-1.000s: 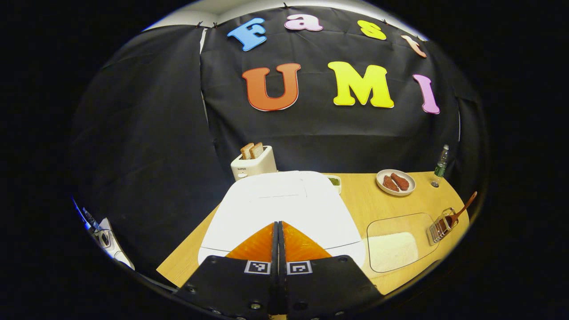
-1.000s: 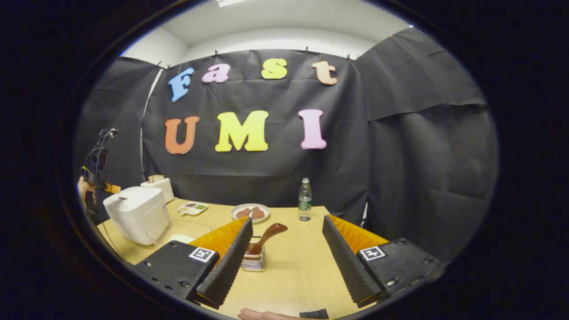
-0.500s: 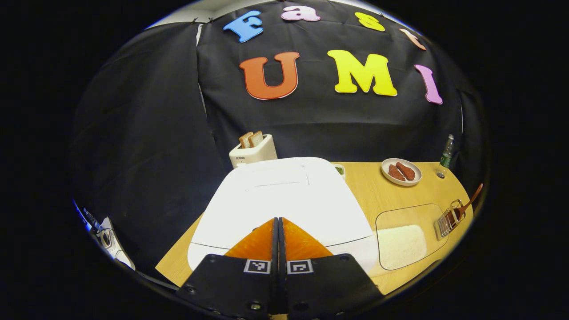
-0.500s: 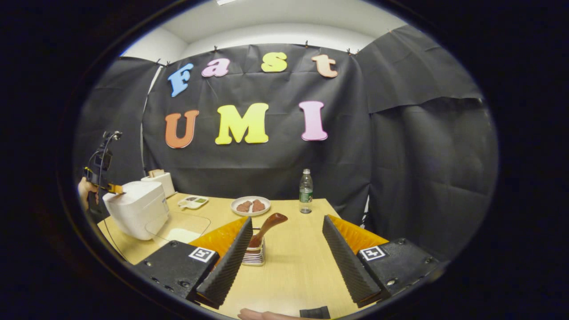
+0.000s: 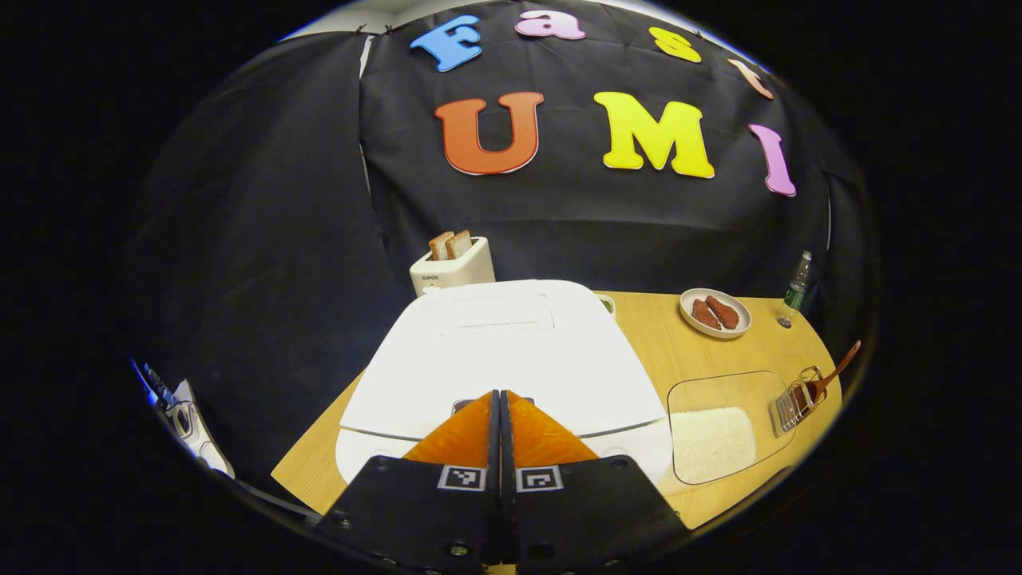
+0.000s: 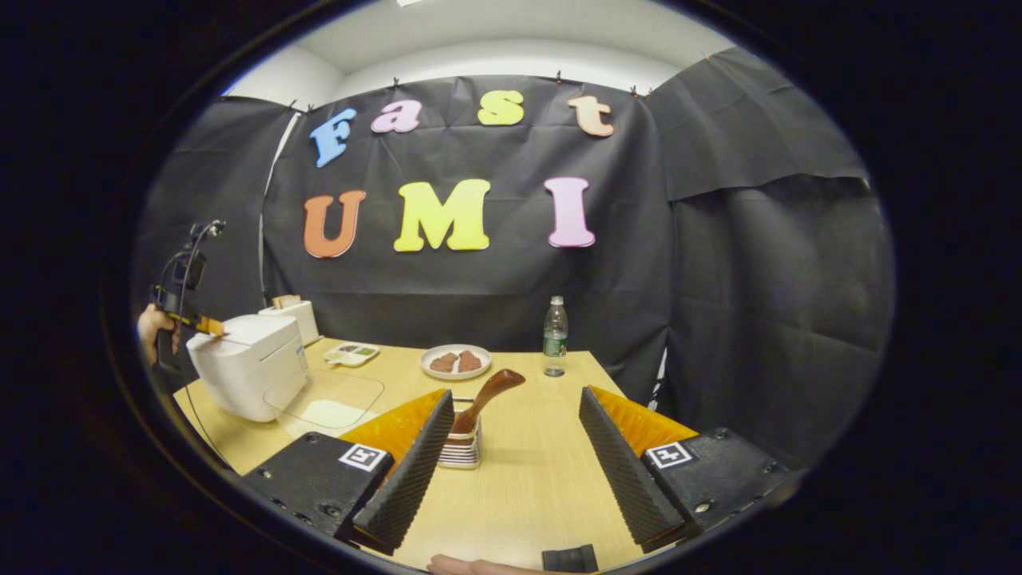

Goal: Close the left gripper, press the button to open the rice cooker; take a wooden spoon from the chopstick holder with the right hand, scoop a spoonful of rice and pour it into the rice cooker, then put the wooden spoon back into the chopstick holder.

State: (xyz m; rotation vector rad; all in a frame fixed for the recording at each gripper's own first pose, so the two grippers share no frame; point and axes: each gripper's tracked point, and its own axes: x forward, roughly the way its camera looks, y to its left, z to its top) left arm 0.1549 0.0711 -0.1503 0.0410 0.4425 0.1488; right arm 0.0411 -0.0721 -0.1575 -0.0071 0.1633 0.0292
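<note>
Fingers pressed together, the left gripper [image 5: 499, 397] bears on the still-closed rice cooker [image 5: 503, 359] at frame centre, while the right gripper [image 6: 515, 407], jaws apart, faces the untouched wooden spoon [image 6: 487, 393] in the chopstick holder [image 6: 461, 451].

Left gripper [image 5: 500, 399] was fully closed, fingers pressed flat together with nothing between them, tips pointing forward and slightly down. From the right gripper view, that same unit [image 6: 209, 326] sat far off at the left edge, level, with a hand [image 6: 148, 326] wrapped around its grip behind it. Right gripper [image 6: 515, 435] was wide apart, both fingers splayed outward in a V, nothing pinched between them, held roughly level. A bit of another hand [image 6: 471, 565] peeked in at the bottom edge of the right gripper view.
</note>
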